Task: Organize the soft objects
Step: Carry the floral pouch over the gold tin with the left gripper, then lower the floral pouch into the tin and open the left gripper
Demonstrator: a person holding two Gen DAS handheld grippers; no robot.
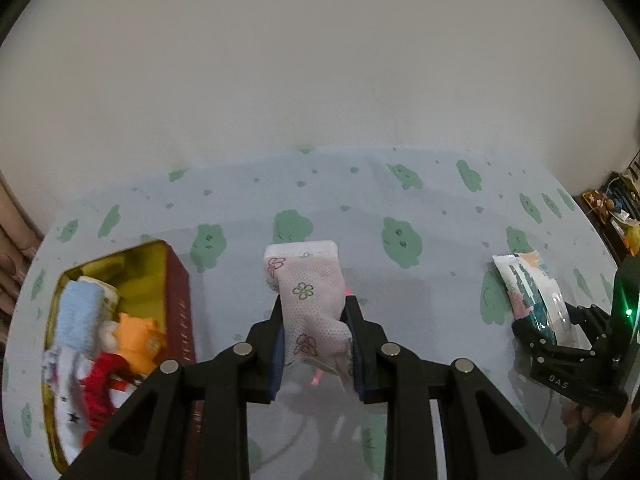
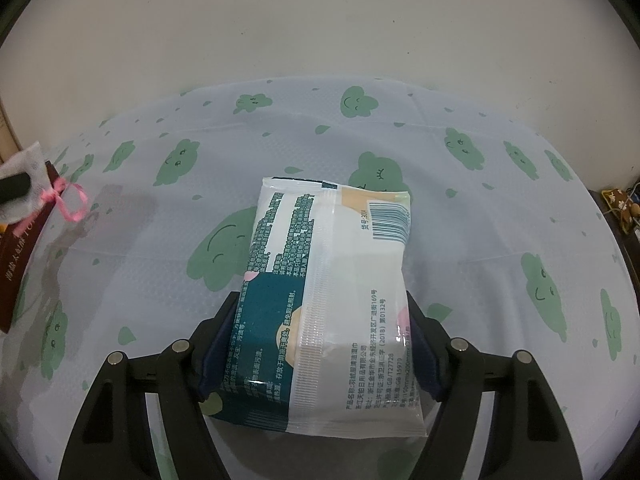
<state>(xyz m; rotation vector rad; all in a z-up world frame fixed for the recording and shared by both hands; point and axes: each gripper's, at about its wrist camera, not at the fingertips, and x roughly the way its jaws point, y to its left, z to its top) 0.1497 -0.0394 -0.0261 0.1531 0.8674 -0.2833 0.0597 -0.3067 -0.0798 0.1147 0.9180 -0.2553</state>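
My left gripper [image 1: 314, 306] is shut on a white mesh pouch [image 1: 306, 270] with flower prints and a pink ribbon, held just above the tablecloth. To its left stands an open gold-lined red tin [image 1: 178, 280] holding a blue towel [image 1: 76, 312], an orange piece [image 1: 136, 340] and a red one [image 1: 100, 384]. My right gripper [image 2: 320, 304] has its pads against both sides of a pack of wet wipes [image 2: 332, 248] lying on the table. The same pack [image 1: 524, 280] and right gripper [image 1: 538, 330] show at the right of the left wrist view. The pouch [image 2: 28, 164] shows at the far left.
A pale blue tablecloth [image 1: 400, 200] with green cloud faces covers the table, which ends at a plain wall. Dark clutter [image 1: 616, 208] sits past the table's right edge. A hand [image 1: 600, 428] grips the right tool. The tin's red side [image 2: 20, 264] stands at the far left.
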